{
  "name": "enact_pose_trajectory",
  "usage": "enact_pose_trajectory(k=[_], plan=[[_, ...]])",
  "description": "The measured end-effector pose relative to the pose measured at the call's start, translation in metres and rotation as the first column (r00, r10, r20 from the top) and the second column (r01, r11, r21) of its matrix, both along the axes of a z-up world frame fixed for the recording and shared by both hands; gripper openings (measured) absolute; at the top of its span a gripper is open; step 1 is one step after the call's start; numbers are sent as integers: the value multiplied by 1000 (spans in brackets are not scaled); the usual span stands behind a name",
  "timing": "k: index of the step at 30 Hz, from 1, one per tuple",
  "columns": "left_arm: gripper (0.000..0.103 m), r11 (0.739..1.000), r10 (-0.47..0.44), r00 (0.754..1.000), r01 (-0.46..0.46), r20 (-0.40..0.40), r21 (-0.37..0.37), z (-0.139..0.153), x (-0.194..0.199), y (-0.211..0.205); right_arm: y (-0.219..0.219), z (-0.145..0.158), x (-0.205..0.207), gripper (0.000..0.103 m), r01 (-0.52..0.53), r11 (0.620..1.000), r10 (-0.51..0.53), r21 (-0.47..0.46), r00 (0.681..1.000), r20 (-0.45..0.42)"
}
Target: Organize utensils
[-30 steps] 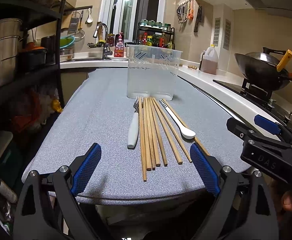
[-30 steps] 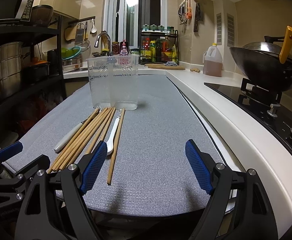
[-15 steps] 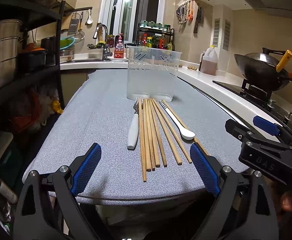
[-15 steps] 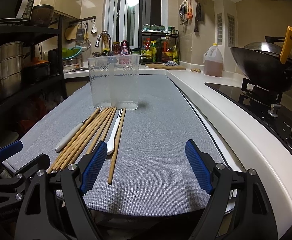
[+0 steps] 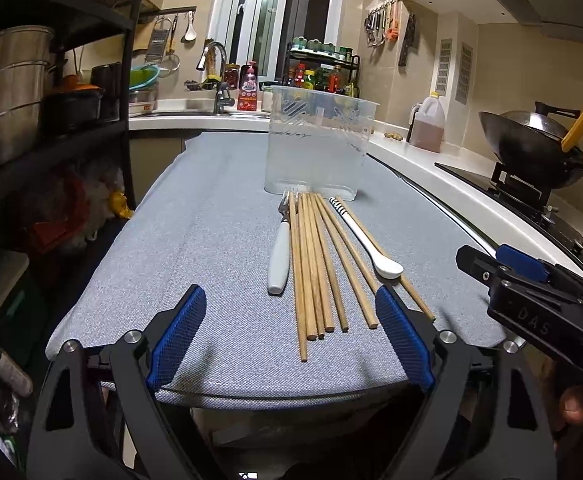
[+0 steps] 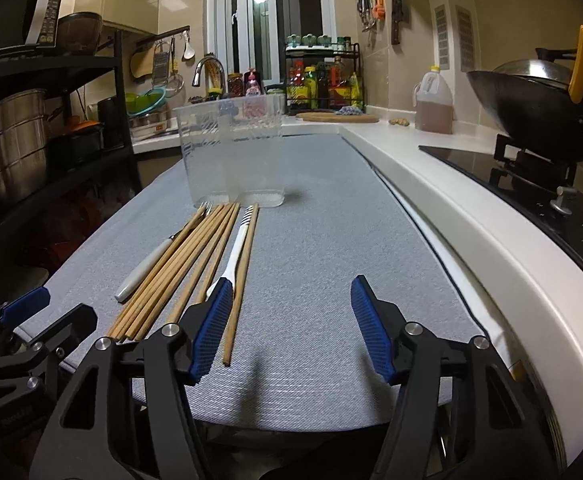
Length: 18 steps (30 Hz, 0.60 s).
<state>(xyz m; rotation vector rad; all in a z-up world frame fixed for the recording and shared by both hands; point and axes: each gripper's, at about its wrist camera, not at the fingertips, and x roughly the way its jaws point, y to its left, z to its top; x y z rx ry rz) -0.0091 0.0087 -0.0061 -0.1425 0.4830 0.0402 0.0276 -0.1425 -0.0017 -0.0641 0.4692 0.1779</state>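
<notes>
Left wrist view: chopsticks point(image 5: 315, 264), fork point(image 5: 280, 252) and spoon point(image 5: 365, 240) lie side by side on the tabletop point(image 5: 195, 240), just before the clear tub point(image 5: 317, 148).
Light, stiff, thin and apt to roll; best pinched mid-shaft; left claw point(image 5: 291, 340) gapes wide, empty; right claw point(image 6: 287, 328) has just been closing since the earlier frame, nothing between its jaws.

Black frames, blue ribbed fingers point(image 5: 177, 336)

— What carries everything?
— A grey cloth-covered table point(image 5: 195, 248).
— And on it?
— A clear plastic container point(image 5: 317, 144) at the far end; before it a white-handled fork point(image 5: 279, 258), wooden chopsticks point(image 5: 311, 264) and a white spoon point(image 5: 371, 246), side by side.
</notes>
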Motion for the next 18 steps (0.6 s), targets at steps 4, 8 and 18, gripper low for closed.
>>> enact_pose_trajectory(k=[4,8,18], plan=[[76,999,33,999,-33,-14,-7,-2,7,9,7,-3,3,57,-21,1000,21,-10,999,-28],[68,998,63,997,-62,-40,7,-6,22,19,14,-10,13,57,-43,999,42,-9,996,-76],[57,998,64,992,-64,-111,4,-16,56,28,32,-36,33,40,-67,996,59,-53,988,-144]])
